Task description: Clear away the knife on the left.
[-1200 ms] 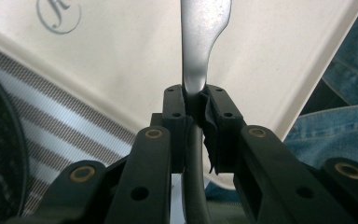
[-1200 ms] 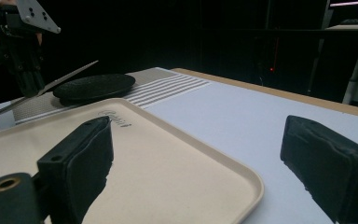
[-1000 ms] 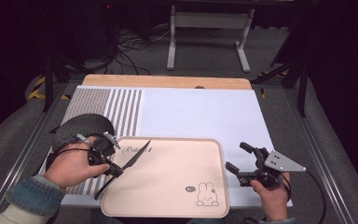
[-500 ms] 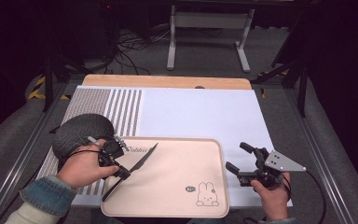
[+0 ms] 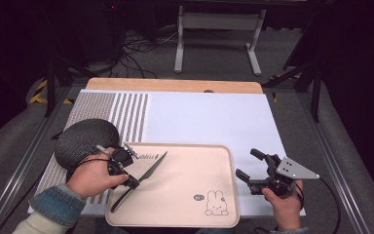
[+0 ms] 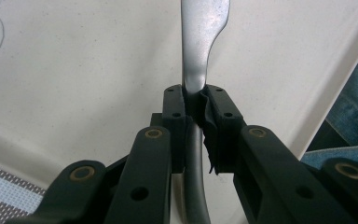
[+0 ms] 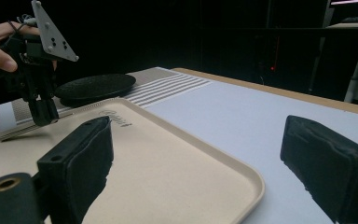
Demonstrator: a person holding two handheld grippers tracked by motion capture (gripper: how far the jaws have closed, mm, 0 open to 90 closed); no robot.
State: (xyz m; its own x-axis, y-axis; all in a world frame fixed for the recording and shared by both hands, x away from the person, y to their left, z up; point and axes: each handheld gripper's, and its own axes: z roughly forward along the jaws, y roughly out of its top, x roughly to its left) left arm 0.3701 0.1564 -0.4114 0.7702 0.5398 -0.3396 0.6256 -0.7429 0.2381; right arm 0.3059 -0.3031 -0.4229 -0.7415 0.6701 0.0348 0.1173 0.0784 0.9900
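Note:
A metal table knife [image 5: 148,171] is clamped at its neck between the pads of my left gripper [image 5: 132,181], which is shut on it. The knife [image 6: 200,42] lies slanted low over the left part of a beige tray [image 5: 190,170], blade towards the far right, handle end towards the person. From the right gripper view, the left gripper [image 7: 44,119] points down with the knife [image 7: 21,134] almost level at the tray's [image 7: 168,168] rim. My right gripper [image 5: 248,164] stands open beside the tray's right edge, its jaws [image 7: 200,135] wide apart with nothing between them.
A dark grey round woven pad [image 5: 85,141] lies left of the tray, close behind the left hand. Everything rests on a white mat [image 5: 209,117] with grey stripes at its left, on a wooden table [image 5: 175,85]. A rabbit drawing [image 5: 215,202] marks the tray's near right corner.
The left hand has carried the knife to the right and down, from the tray's left edge to low over the tray. The right hand has kept still.

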